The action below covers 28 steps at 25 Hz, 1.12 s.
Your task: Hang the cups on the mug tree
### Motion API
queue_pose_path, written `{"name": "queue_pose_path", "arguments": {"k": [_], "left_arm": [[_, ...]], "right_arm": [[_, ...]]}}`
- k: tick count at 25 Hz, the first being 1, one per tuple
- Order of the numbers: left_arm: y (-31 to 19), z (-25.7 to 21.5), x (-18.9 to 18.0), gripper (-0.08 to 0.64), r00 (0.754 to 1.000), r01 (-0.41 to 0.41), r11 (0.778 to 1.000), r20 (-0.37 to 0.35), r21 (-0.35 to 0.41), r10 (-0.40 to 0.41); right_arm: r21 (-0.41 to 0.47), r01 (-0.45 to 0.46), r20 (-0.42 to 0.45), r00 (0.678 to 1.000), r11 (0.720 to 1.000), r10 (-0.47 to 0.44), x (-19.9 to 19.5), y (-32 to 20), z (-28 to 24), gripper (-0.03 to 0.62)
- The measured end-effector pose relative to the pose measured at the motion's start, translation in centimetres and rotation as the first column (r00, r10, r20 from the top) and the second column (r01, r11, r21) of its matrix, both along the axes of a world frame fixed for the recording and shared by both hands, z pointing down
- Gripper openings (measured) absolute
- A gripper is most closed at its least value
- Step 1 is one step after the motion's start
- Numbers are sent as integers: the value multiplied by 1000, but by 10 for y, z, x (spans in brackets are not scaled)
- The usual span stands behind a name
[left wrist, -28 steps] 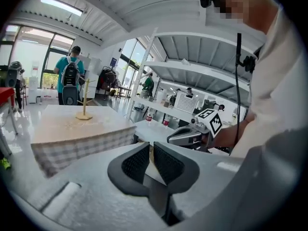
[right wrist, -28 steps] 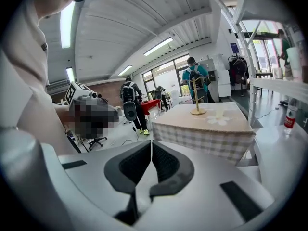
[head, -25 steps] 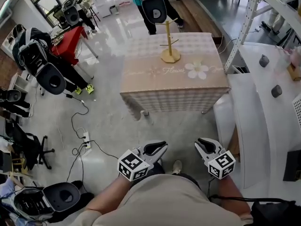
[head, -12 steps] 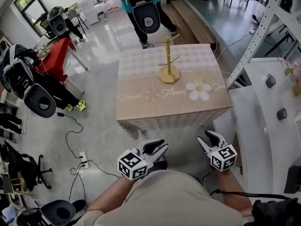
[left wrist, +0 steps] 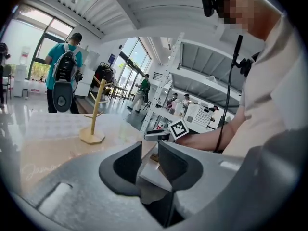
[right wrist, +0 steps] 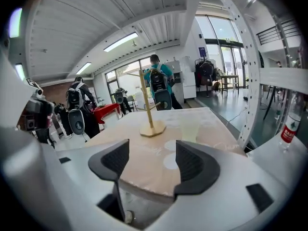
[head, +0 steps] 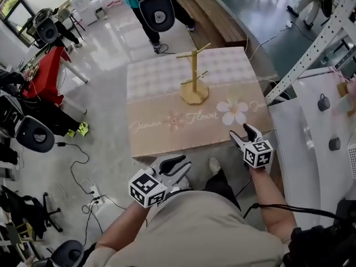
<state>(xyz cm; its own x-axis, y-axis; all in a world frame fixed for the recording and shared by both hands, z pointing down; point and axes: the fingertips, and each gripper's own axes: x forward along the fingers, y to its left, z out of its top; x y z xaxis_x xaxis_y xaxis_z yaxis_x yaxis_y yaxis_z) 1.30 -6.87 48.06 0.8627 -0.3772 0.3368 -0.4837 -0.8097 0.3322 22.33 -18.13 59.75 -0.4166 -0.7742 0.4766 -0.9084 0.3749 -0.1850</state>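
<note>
The wooden mug tree (head: 194, 74) stands upright on the pink checked tablecloth (head: 161, 82), near the table's middle; its pegs are bare. No cup shows in any view. My right gripper (head: 245, 132) hovers at the table's near right edge, its jaws opening with nothing between them; in the right gripper view (right wrist: 152, 150) it faces the mug tree (right wrist: 149, 105). My left gripper (head: 179, 164) hangs lower, short of the table's near edge. In the left gripper view (left wrist: 150, 148) its jaws stand a narrow gap apart and empty, with the mug tree (left wrist: 98, 109) to the left.
A person with a backpack (head: 153, 7) stands beyond the table's far side. A white metal rack (head: 311, 54) and a white counter (head: 317, 132) flank the right. Cables and a power strip (head: 92, 191) lie on the floor at the left, near a red table (head: 44, 65).
The table has come closer in the head view. My right gripper has moved forward up to the table's near right edge and its jaws have spread wider. My left gripper has stayed low.
</note>
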Motion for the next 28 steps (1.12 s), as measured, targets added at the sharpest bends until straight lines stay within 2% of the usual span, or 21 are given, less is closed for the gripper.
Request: {"name": "queue_pose_path", "arguments": {"k": [4, 7, 10, 14, 20, 25, 28], "left_arm": [[-38, -4, -4, 95, 995, 102, 995, 7, -2, -102], [-59, -9, 3, 95, 984, 176, 984, 8, -17, -176], [-82, -13, 17, 95, 977, 211, 977, 29, -23, -211], [-109, -14, 38, 95, 969, 243, 970, 51, -26, -241], [-133, -13, 57, 95, 958, 277, 960, 76, -21, -275], [-144, -17, 55, 95, 943, 323, 946, 83, -6, -321], [-148, -19, 49, 95, 935, 349, 937, 71, -4, -348]], "right_arm": [[-49, 3, -5, 1000, 999, -3, 16, -64, 33, 314], [-80, 15, -51, 999, 997, -19, 38, -104, 58, 328], [-82, 12, -69, 997, 997, -18, 56, -143, 76, 349], [-68, 43, -86, 995, 997, -49, 62, -183, 101, 378], [-79, 115, -111, 986, 990, -124, 53, -210, 127, 387], [-91, 164, -119, 977, 982, -174, 49, -219, 132, 362], [-120, 214, -148, 962, 969, -231, 48, -220, 130, 357]]}}
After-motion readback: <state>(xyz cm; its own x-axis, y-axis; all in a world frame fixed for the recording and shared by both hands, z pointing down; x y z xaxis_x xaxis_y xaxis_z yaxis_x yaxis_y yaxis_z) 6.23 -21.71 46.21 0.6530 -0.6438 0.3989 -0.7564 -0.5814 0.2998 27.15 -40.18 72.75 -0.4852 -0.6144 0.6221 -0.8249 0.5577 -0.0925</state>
